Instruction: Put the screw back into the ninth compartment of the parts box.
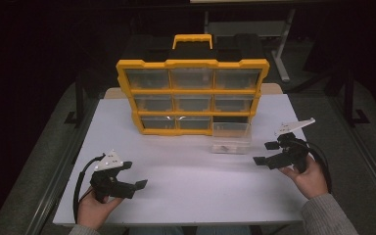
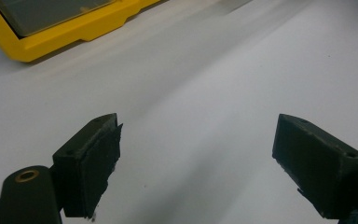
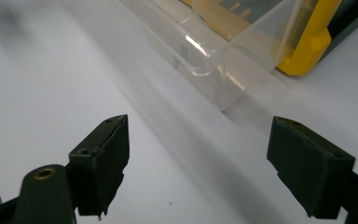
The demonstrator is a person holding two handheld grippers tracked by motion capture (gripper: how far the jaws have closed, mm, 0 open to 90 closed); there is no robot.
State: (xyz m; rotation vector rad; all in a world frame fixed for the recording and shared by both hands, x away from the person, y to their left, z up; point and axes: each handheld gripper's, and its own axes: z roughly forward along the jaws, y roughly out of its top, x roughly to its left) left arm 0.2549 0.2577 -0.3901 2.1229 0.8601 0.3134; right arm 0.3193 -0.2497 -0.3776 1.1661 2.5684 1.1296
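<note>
Forearms enter low in the high view; left gripper point(image 1: 136, 175) and right gripper point(image 1: 266, 152) are held apart-jawed over the white table point(image 1: 186, 181). A clear drawer point(image 1: 231, 137) stands pulled from the yellow organizer point(image 1: 193, 96), beside the right gripper.

Left gripper view: jaws wide, nothing between.

Right gripper view: jaws wide, drawer point(image 3: 223, 56) ahead, untouched. Judged step: drawer set out; next, a reach into it or a fresh grasp.

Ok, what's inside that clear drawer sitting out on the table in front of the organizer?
The clear drawer holds a few small dark bits near its front wall; what they are is too small to tell. It stands before the yellow organizer, whose bottom-right slot is empty and dark.
</note>
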